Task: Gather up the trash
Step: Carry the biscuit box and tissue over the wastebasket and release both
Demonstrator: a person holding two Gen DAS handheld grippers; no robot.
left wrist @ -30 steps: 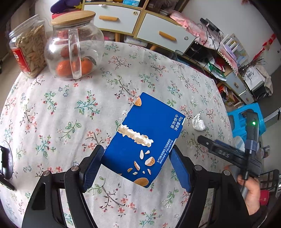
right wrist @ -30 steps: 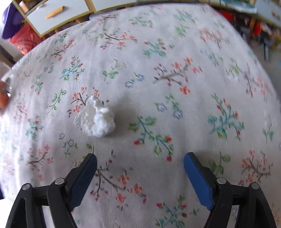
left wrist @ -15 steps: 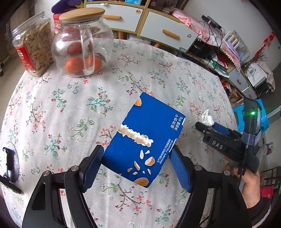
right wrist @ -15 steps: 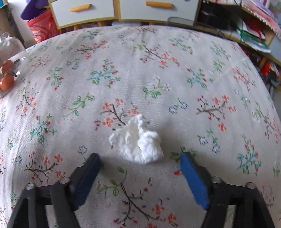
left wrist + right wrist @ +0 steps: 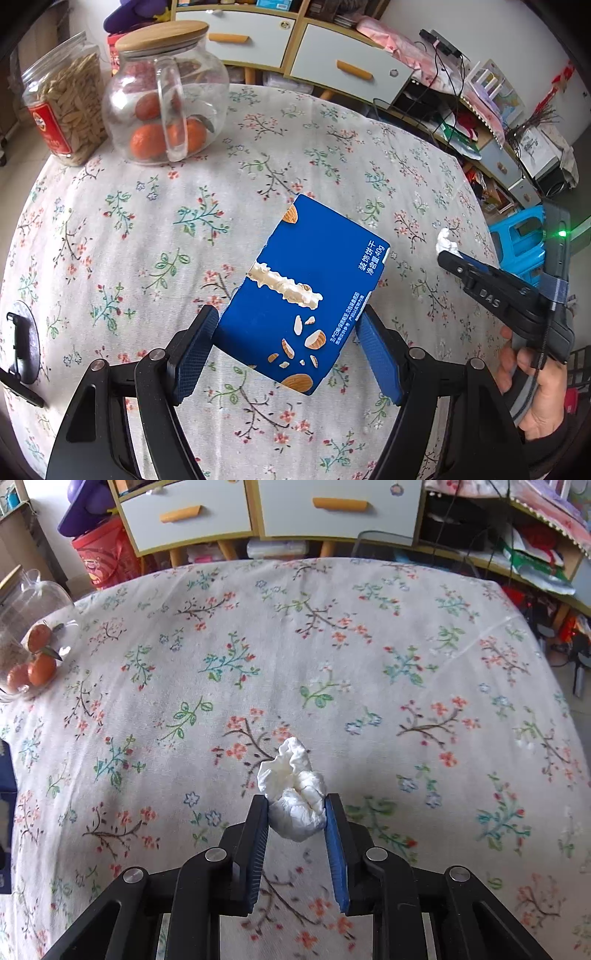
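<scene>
Room: cluttered living space – pale drawers with orange handles behind a round bench [image 5: 221,192] draped in a floral cloth.
Seed jar [image 5: 61,110]: far left on the bench, plastic, red label, packed with pale seeds.
Glass jar [image 5: 166,92]: just beside the seed jar, wooden lid on, a few oranges inside.
Left hand-held gripper [image 5: 284,354]: clamped on a blue biscuit box [image 5: 303,295], one pad on each long side; the box is tilted and looks lifted clear of the cloth.
What changed: half a second ago the right hand-held gripper [image 5: 297,842] stood wide open around the crumpled tissue [image 5: 293,794]; now both pads press its sides – the wad is pinched.
Tissue now: caught between the pads near the bench's right edge, its top poking out past the tips; whether it has left the cloth I cannot tell.
Meaning for the task: both pieces of trash look secured, one per hand, so the pick-up seems done and carrying them to a bin is likely next. No bin shows in either view.
</scene>
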